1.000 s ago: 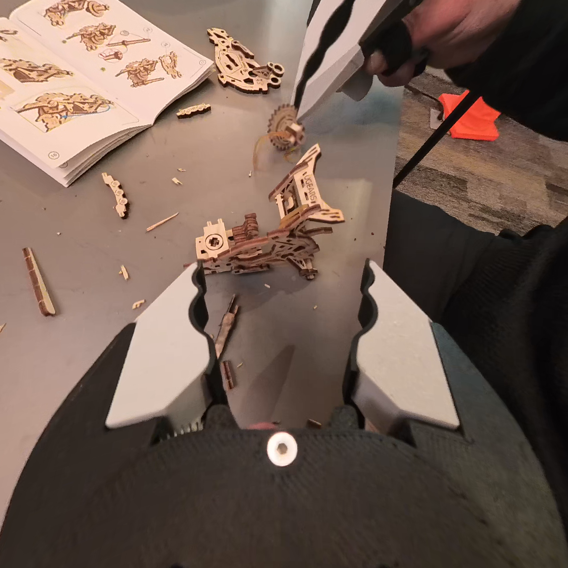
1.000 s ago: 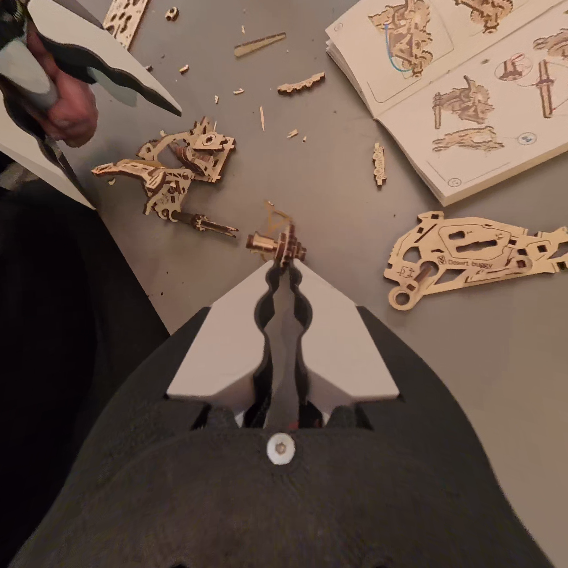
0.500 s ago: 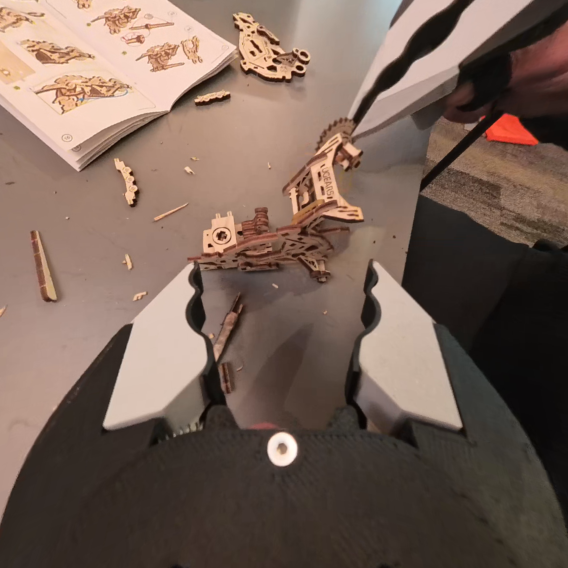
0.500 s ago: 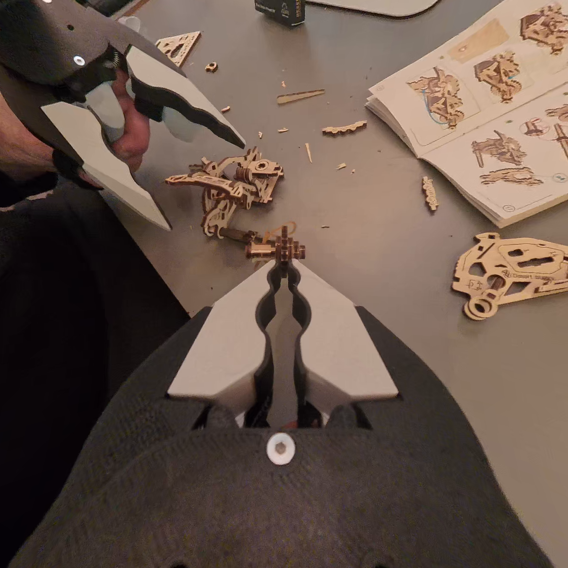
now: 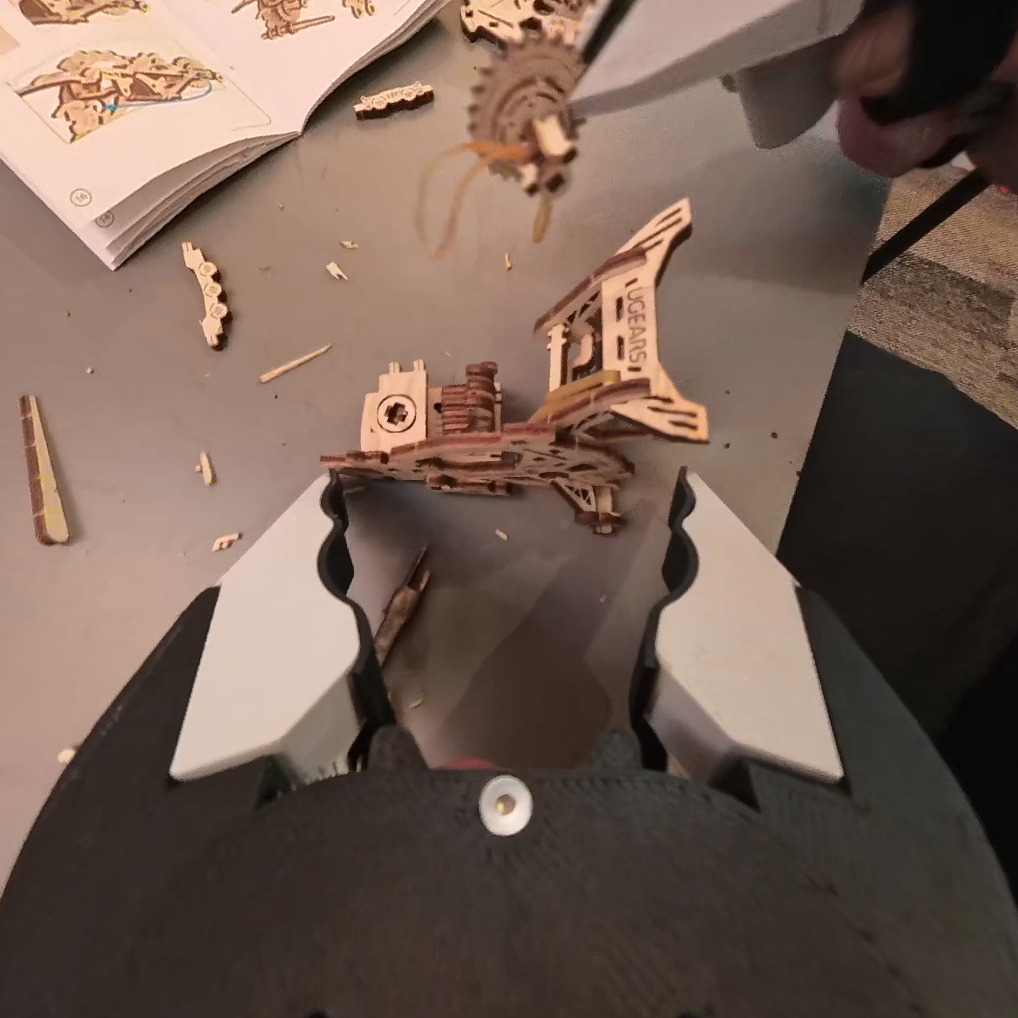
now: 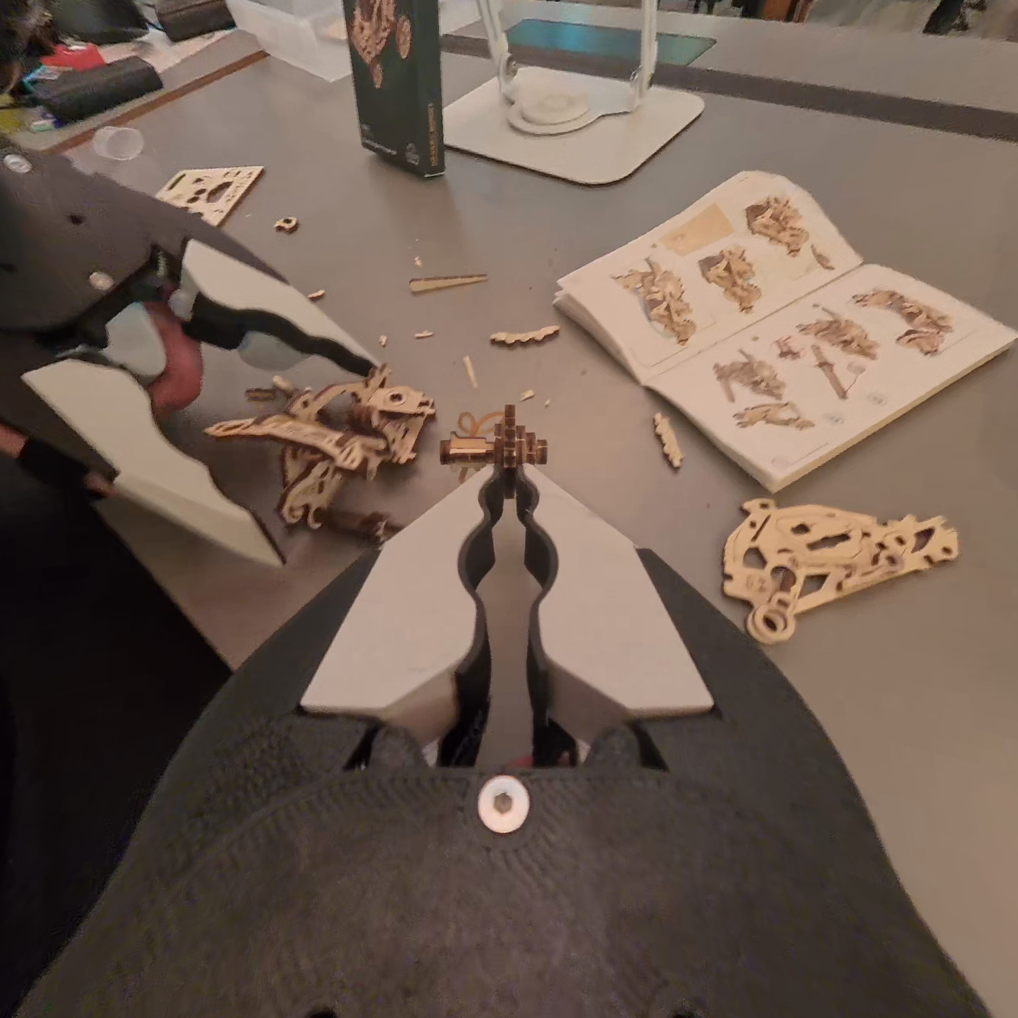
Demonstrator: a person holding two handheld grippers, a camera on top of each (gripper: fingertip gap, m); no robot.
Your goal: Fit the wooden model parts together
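Observation:
The half-built wooden model frame [image 5: 496, 435] lies on the grey table [image 5: 137, 385] near its edge; it also shows in the right wrist view [image 6: 336, 435]. My left gripper [image 5: 504, 490] is open and empty, its fingertips on either side of the frame's near edge; it also shows at the left of the right wrist view [image 6: 325, 463]. My right gripper [image 6: 509, 479] is shut on a wooden gear-and-axle piece [image 6: 498, 446] with a rubber band loop. In the left wrist view the gear piece [image 5: 523, 104] hangs above and beyond the frame.
An open instruction booklet [image 6: 782, 325] lies to the right. A flat wooden side panel [image 6: 826, 556] lies near it. A dark box [image 6: 394, 82] and a white stand base [image 6: 578, 132] stand at the back. Loose wooden strips [image 5: 41, 468] and chips lie about. The table edge runs on the left [image 6: 182, 595]. Spacing between my two grippers at the tips: around 10 cm.
My left gripper has moved closer to the frame, still open. My right gripper has lifted and tilted flatter with the gear piece still in it, holding it higher above the frame.

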